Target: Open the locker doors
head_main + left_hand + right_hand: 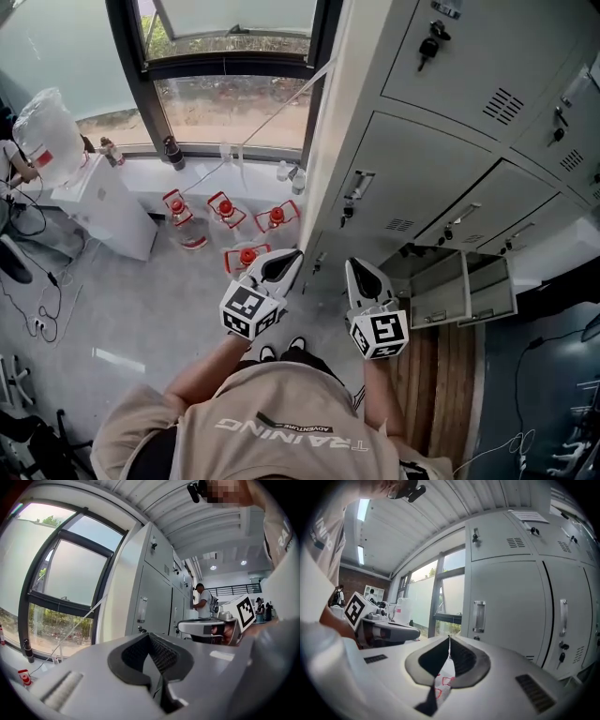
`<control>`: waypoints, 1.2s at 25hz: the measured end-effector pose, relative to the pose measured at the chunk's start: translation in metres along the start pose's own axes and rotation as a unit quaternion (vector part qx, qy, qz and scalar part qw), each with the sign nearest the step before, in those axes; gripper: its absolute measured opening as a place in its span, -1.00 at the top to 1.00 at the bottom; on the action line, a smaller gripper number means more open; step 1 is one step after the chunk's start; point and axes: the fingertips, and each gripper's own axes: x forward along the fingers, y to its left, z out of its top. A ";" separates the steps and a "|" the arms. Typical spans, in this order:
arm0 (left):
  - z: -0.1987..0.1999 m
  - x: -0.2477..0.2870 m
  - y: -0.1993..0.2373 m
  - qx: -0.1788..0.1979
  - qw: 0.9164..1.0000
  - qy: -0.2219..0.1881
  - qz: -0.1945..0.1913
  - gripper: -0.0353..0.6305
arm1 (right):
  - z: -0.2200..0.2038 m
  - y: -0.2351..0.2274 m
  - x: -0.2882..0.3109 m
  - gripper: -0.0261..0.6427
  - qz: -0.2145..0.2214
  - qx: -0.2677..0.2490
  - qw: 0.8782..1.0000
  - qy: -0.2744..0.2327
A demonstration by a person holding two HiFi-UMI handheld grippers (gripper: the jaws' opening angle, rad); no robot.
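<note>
A bank of grey lockers (441, 150) rises on my right. The nearest tall door (412, 183) is closed, with a metal handle (359, 185) and a small lock below it. Lower down, two small doors (450, 289) hang open. My left gripper (284, 266) and right gripper (360, 276) are held side by side short of the lockers, both shut on nothing. In the left gripper view the shut tips (150, 637) point towards the door handle (142, 609). The right gripper view shows its shut tips (449, 639) below a closed door's handle (478, 616), with another handle (563, 617) further right.
Several water bottles with red caps (225, 217) stand on the floor under the window (230, 103). A white dispenser with a big bottle (52, 141) is at the left, cables (37, 309) beside it. A person (202, 601) stands far along the locker row.
</note>
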 end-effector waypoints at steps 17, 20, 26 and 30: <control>0.024 0.057 0.037 0.029 0.999 0.011 0.044 0.87 | 0.052 -0.074 0.088 0.88 0.022 0.011 0.997 -0.078; 0.024 0.063 0.038 0.023 0.999 0.009 0.038 0.87 | 0.051 -0.079 0.100 0.88 0.014 -0.004 0.998 -0.063; 0.027 0.064 0.041 0.014 1.000 0.010 0.011 0.88 | 0.049 -0.076 0.116 0.68 -0.003 -0.007 0.999 -0.034; 0.019 0.059 0.044 0.006 1.000 0.015 -0.003 0.87 | 0.047 -0.076 0.124 0.68 -0.023 -0.019 0.999 -0.023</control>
